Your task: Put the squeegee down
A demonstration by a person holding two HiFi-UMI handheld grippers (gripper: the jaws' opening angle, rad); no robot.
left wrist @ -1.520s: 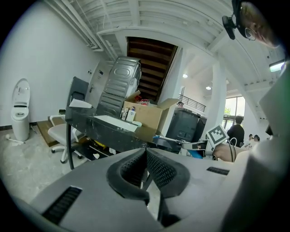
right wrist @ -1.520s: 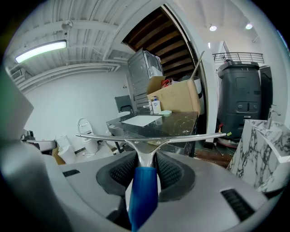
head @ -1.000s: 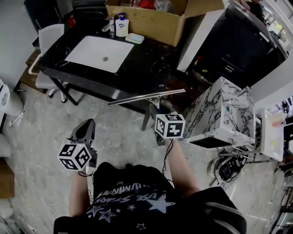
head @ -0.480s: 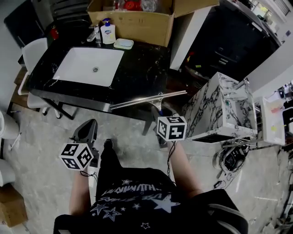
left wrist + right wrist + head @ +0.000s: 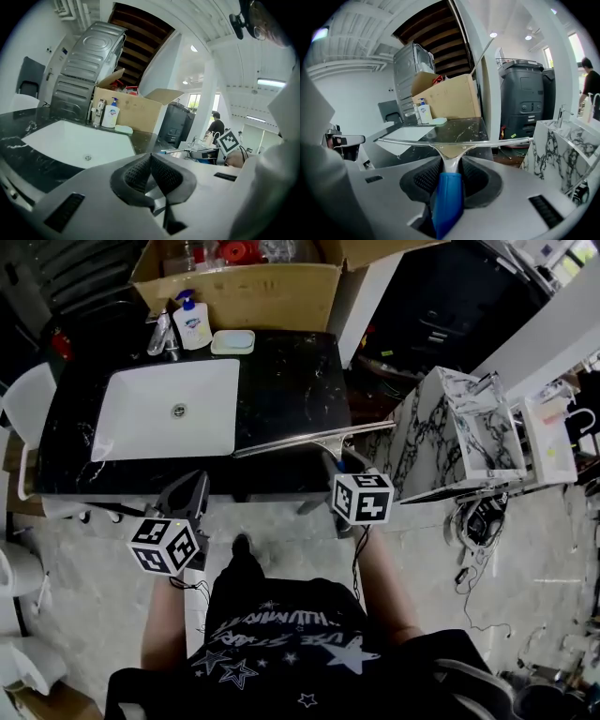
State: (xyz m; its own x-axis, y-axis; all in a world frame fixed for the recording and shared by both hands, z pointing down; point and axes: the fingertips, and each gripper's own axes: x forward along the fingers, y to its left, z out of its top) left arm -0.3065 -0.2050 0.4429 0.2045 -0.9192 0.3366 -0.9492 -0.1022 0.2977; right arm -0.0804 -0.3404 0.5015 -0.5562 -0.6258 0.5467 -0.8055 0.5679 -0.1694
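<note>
Right claw point(image 5: 449, 169): pinching squeegee point(image 5: 451, 149) by blue handle, blade ahead, near black worktop point(image 5: 465, 129) edge. Left claw point(image 5: 151, 169): pressed together, nothing between.

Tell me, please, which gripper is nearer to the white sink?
Left. The left gripper hangs just in front of the sink. The right gripper, holding the squeegee, is farther off to the sink's right.
</note>
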